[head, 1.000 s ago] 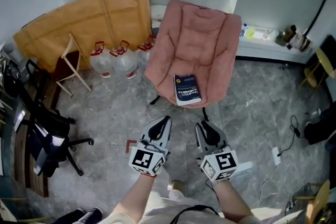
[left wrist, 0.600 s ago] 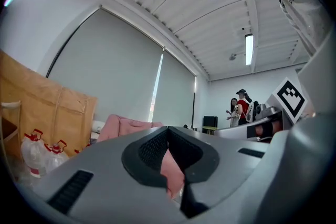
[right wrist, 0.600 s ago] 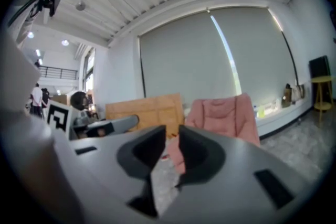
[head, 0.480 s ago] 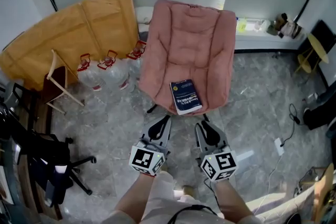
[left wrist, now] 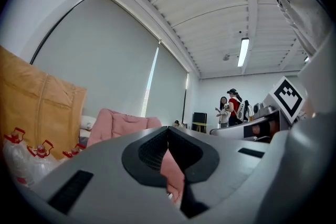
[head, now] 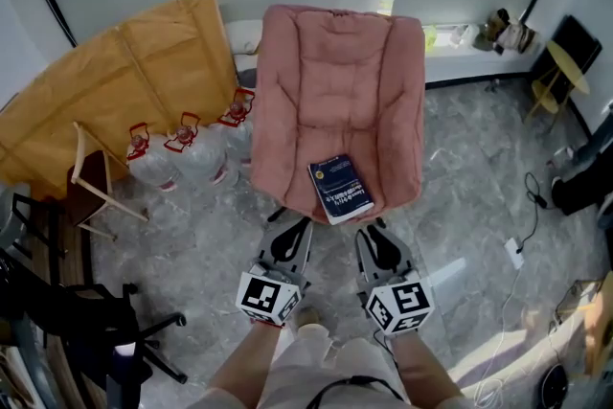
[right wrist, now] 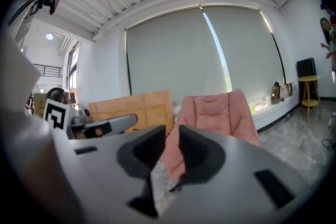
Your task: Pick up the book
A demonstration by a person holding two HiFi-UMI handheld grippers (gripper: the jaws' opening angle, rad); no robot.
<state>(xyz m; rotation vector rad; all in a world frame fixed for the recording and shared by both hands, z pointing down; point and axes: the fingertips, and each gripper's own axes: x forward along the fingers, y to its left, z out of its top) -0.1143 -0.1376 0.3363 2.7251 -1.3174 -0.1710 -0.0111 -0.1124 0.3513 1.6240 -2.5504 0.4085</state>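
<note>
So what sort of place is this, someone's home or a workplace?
Probably a workplace, an office or lab corner doubling as storage: flattened cardboard stands propped behind big water jugs, and a black office chair stands nearby.

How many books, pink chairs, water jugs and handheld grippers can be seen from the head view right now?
book: 1
pink chair: 1
water jugs: 3
grippers: 2, the left gripper and the right gripper
Total: 7
</note>
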